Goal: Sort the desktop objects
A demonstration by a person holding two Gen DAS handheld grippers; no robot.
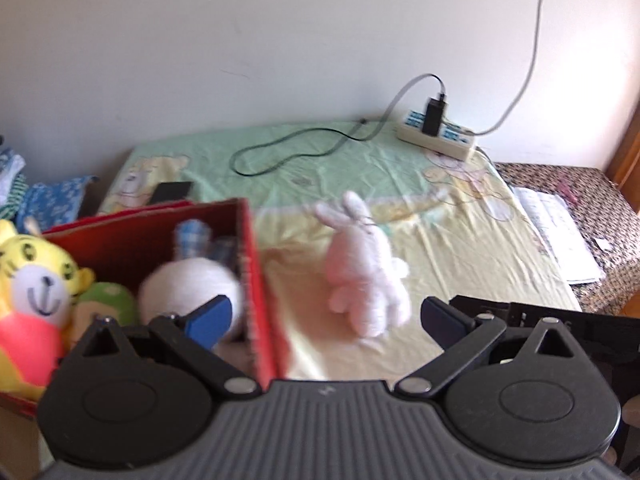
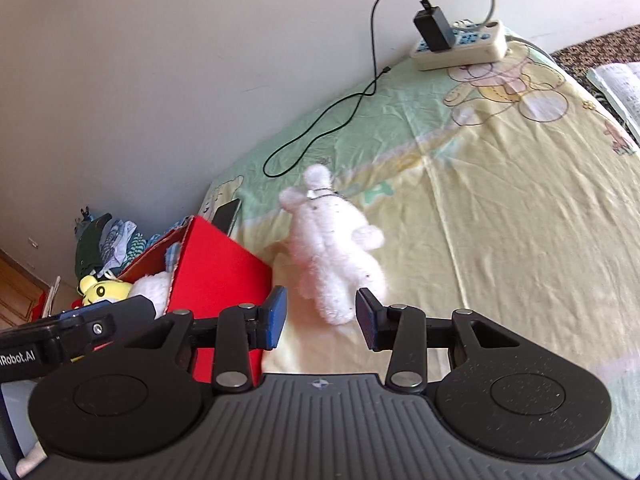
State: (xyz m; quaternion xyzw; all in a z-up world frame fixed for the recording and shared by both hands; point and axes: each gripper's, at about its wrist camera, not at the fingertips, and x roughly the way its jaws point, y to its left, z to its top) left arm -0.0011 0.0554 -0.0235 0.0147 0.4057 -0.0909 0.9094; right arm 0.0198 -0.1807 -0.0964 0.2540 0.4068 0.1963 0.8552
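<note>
A white and pink plush rabbit lies on the yellow-green sheet, just right of a red box. The box holds a yellow tiger plush, a white round plush, a green toy and a blue checked item. My left gripper stands wide open above the box's right wall, its left finger over the box, with nothing in it. My right gripper is open by a narrow gap, and the rabbit's feet lie just beyond its fingertips, untouched.
A power strip with a black charger sits at the far edge by the wall. A black cable loops across the sheet. A dark flat device lies behind the box. Papers lie at the right, folded clothes at the left.
</note>
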